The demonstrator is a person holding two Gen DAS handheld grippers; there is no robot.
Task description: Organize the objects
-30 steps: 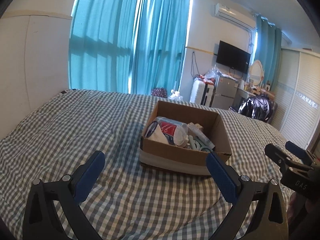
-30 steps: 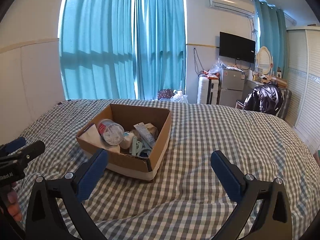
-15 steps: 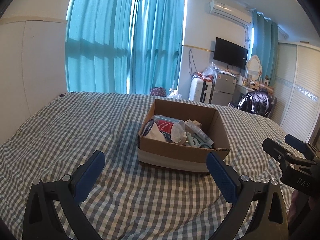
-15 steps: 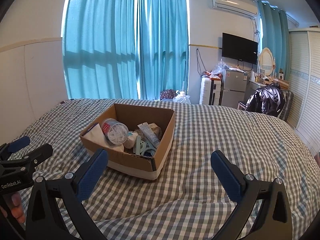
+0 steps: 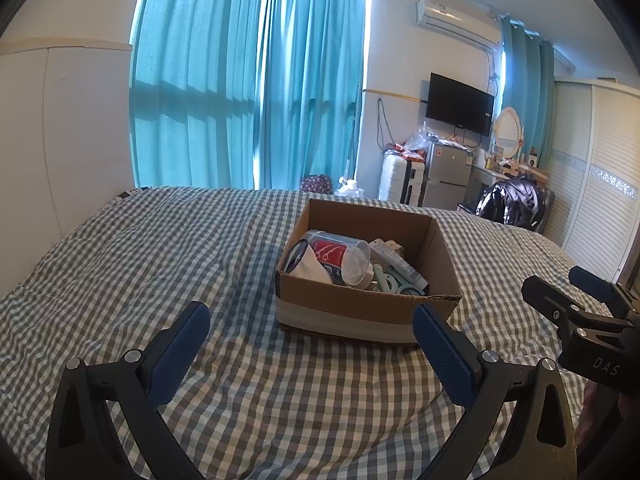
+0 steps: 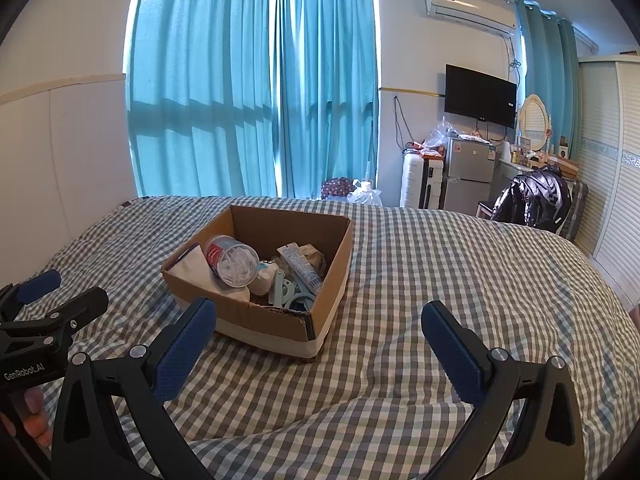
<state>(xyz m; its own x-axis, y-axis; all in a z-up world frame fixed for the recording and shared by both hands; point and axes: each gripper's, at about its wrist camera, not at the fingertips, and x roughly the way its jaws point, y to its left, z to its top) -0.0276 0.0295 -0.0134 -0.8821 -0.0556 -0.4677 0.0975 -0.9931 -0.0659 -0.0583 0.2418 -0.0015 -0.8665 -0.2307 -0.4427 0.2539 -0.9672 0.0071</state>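
The cardboard box (image 5: pixel 360 308) is sitting on the checked bed (image 5: pixel 160 264), at 12 o'clock from the left gripper (image 5: pixel 311 344) and 11 o'clock from the right gripper (image 6: pixel 319 338). Both are hovering with fingers spread wide, gripping nothing.

The bed (image 5: pixel 168 264) wears soft matt cloth in a grey-and-white check, rumpled into low folds. On it sits a cardboard box (image 5: pixel 360 308): dull brown corrugated paper, torn and fuzzy along the near rim, with a smooth pale band taped round its base. Inside lies a clear glossy plastic tub (image 6: pixel 232 260) of cotton swabs, a slick printed tube (image 6: pixel 300 266) and pale blue plastic clips (image 6: pixel 290 292) with a smooth sheen. The left tool (image 5: pixel 312 344) and right tool (image 6: pixel 320 340) are matt black plastic with bright metal screws and finely textured blue pads (image 6: pixel 184 344). The curtains (image 5: pixel 248 92) are thin teal cloth.
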